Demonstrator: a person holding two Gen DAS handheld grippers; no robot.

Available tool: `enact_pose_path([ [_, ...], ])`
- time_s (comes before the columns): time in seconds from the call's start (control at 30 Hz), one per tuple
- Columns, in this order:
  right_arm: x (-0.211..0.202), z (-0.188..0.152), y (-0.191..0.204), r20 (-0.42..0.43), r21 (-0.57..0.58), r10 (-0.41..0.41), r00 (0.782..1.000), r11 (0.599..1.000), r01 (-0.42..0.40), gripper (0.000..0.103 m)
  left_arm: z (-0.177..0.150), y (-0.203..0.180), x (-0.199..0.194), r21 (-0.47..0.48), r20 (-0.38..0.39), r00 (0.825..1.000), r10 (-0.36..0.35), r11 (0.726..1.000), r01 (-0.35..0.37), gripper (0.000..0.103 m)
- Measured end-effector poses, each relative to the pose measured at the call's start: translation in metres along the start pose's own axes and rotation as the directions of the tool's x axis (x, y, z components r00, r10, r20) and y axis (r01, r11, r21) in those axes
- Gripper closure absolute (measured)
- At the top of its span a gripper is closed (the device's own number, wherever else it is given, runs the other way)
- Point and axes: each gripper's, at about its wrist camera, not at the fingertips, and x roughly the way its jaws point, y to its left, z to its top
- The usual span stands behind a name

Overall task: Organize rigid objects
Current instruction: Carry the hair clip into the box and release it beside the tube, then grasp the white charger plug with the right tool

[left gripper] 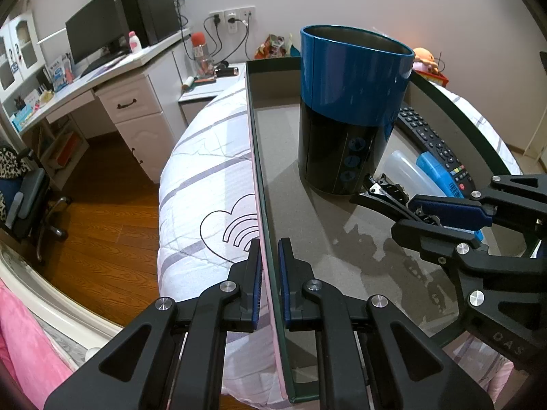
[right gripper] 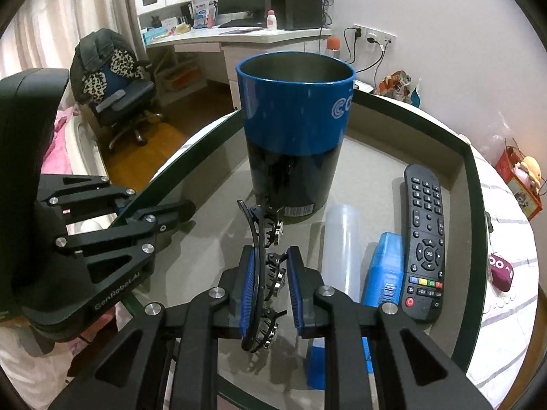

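A: We have the right tool closed on the black hair claw clip. The clip's long axis runs away from us along the fingers, its far tip nearly touching the foot of the blue-and-black canister.

B: And the left tool? We see its pads set narrowly either side of the left wall of the storage box, though we cannot tell whether they actually pinch it.

A: Agreed. The canister stands upright in the box, open mouth up, directly beyond the clip. So our coming move, as we judge it, turns on lifting the clip up and forward over that rim. The right tool is the nearer one.

B: What lies to the right?

A: A clear plastic tube, a blue box and a black remote control, side by side on the box floor, long axes running near to far.

B: Any writing?

A: White letters on the canister's blue band, cut off at "co", and a barcode label low on it. The left tool's body reads "GenRobot.AI". The box rests on the bed.
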Motion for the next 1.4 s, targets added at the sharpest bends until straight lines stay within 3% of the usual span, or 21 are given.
enact_pose_path([
  [0.3,-0.004,0.003,0.0,0.022,0.029,-0.005,1.0,1.0,0.005,0.081,0.0,0.0,0.0,0.0,0.0,1.0,0.0,1.0,0.0,0.096],
  [0.37,-0.007,0.003,-0.001,0.037,0.039,-0.005,0.999,0.999,0.004,0.065,0.0,0.0,0.0,-0.001,0.0,1.0,0.0,1.0,0.0,0.096],
  [0.43,-0.011,0.004,-0.002,0.05,0.045,-0.009,0.999,0.999,0.006,0.059,0.0,0.0,0.0,0.0,0.0,1.0,0.0,1.0,0.0,0.096],
  [0.83,-0.033,0.002,-0.011,0.101,0.08,-0.031,0.994,0.997,0.023,0.057,-0.001,0.0,-0.001,0.001,-0.001,1.0,0.003,1.0,-0.003,0.096],
  [0.97,-0.053,0.002,-0.023,0.158,0.119,-0.077,0.984,0.991,0.059,0.043,-0.004,0.001,-0.001,0.003,-0.003,1.0,0.006,1.0,-0.006,0.096],
  [1.13,-0.083,-0.002,-0.051,0.218,0.187,-0.142,0.965,0.977,0.102,0.042,-0.005,0.001,-0.001,0.004,-0.003,1.0,0.007,1.0,-0.007,0.096],
  [1.23,-0.096,-0.007,-0.071,0.234,0.241,-0.198,0.952,0.96,0.14,0.031,-0.005,0.001,-0.001,0.006,-0.004,1.0,0.007,1.0,-0.007,0.096],
  [1.4,-0.11,-0.027,-0.114,0.218,0.338,-0.263,0.94,0.924,0.18,0.03,-0.005,0.0,-0.001,0.008,-0.006,1.0,0.009,1.0,-0.009,0.096],
])
